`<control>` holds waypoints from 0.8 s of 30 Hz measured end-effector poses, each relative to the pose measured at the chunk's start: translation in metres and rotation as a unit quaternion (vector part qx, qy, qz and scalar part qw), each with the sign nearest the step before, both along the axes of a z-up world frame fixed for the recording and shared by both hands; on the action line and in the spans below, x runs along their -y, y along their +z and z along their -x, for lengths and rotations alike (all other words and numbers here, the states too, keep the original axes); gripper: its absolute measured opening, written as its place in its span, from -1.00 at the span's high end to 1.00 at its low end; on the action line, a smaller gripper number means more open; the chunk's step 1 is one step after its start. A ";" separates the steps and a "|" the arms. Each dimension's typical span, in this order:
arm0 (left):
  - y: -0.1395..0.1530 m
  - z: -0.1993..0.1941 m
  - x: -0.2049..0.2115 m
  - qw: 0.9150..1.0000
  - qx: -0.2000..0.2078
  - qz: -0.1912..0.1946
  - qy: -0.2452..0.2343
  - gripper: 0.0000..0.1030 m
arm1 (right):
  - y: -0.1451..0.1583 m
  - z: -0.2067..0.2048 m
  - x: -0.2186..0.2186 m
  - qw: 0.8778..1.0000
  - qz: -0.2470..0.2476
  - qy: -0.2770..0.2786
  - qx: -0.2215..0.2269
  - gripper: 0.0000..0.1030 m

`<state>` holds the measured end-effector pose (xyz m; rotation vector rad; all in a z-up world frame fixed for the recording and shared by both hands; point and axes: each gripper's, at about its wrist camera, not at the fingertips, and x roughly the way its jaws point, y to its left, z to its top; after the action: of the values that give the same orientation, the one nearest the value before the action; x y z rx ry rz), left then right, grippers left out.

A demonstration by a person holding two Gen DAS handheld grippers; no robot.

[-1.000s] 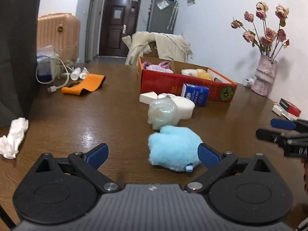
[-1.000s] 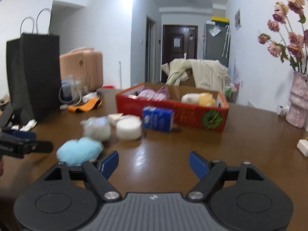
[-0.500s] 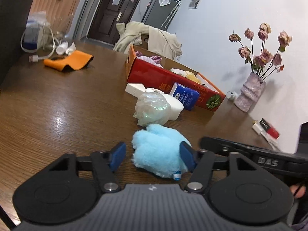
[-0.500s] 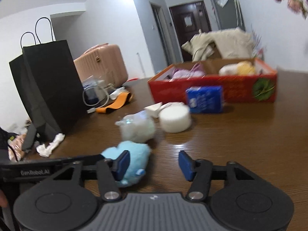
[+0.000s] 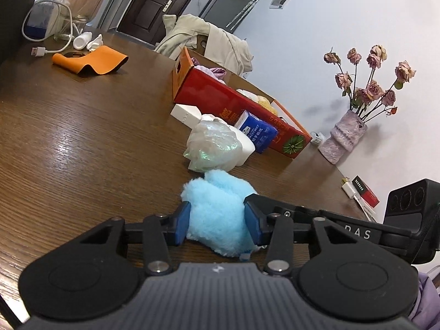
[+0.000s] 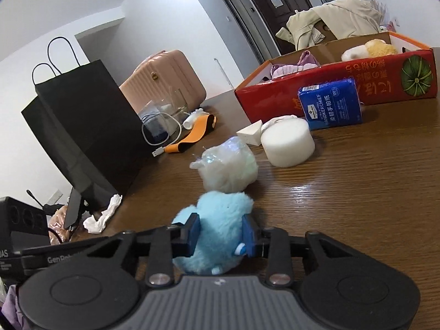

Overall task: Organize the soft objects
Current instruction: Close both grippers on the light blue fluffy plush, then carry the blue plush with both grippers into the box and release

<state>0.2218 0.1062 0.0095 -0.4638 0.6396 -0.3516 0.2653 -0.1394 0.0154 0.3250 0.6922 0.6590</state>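
A fluffy light-blue plush toy [image 5: 218,214] lies on the brown wooden table. My left gripper [image 5: 217,224] is shut on it, both blue pads pressing its sides. My right gripper [image 6: 221,233] is shut on the same plush toy [image 6: 220,228] from the other side. Just beyond lie an iridescent white mesh puff [image 5: 211,147] [image 6: 229,169], a round white sponge [image 6: 287,145] and a blue handkerchief pack [image 6: 330,104]. A red cardboard box [image 5: 236,107] [image 6: 338,82] behind them holds pink, white and yellow soft items.
A black paper bag [image 6: 82,132] stands at the left with crumpled white tissue [image 6: 103,214] at its foot. An orange strap [image 5: 90,62], a white cable and a jar lie far left. A vase of dried roses [image 5: 346,137] stands by the wall.
Both grippers have moved in on the blue plush from opposite sides and closed on it; a second ago both were open and the plush lay free.
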 end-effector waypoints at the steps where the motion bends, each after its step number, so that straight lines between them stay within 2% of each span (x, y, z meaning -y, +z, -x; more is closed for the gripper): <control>1: 0.001 0.001 0.001 1.000 0.002 -0.003 0.000 0.18 | 0.000 0.001 0.000 1.000 0.001 0.001 0.001 0.38; 4: 0.004 0.005 0.005 1.000 0.011 -0.007 0.000 0.22 | 0.002 0.004 0.002 1.000 -0.002 0.002 0.000 0.40; 7: 0.015 0.013 0.010 1.000 0.022 0.003 -0.003 0.22 | 0.012 0.013 0.009 1.000 -0.002 0.002 0.018 0.41; 11: 0.048 0.003 0.031 0.999 0.046 -0.003 -0.026 0.22 | 0.042 0.020 0.030 0.998 -0.012 -0.013 0.061 0.42; 14: 0.081 -0.029 0.055 0.996 0.070 -0.024 -0.053 0.22 | 0.070 0.006 0.048 0.995 -0.004 -0.029 0.100 0.43; 17: 0.113 -0.088 0.076 0.993 0.085 -0.032 -0.078 0.22 | 0.101 -0.031 0.065 0.989 0.015 -0.048 0.137 0.43; 19: 0.131 -0.138 0.089 0.992 0.087 -0.034 -0.082 0.22 | 0.123 -0.072 0.075 0.985 0.030 -0.059 0.157 0.43; 21: 0.140 -0.184 0.098 0.994 0.079 -0.031 -0.073 0.23 | 0.139 -0.123 0.084 0.986 0.037 -0.064 0.152 0.43; 24: 0.135 -0.253 0.106 0.998 0.051 -0.016 -0.036 0.22 | 0.149 -0.209 0.089 0.988 0.056 -0.048 0.134 0.43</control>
<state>0.4748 0.0001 0.1449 -0.3897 0.5632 -0.4300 0.4741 -0.2281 0.1646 0.1610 0.4512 0.5561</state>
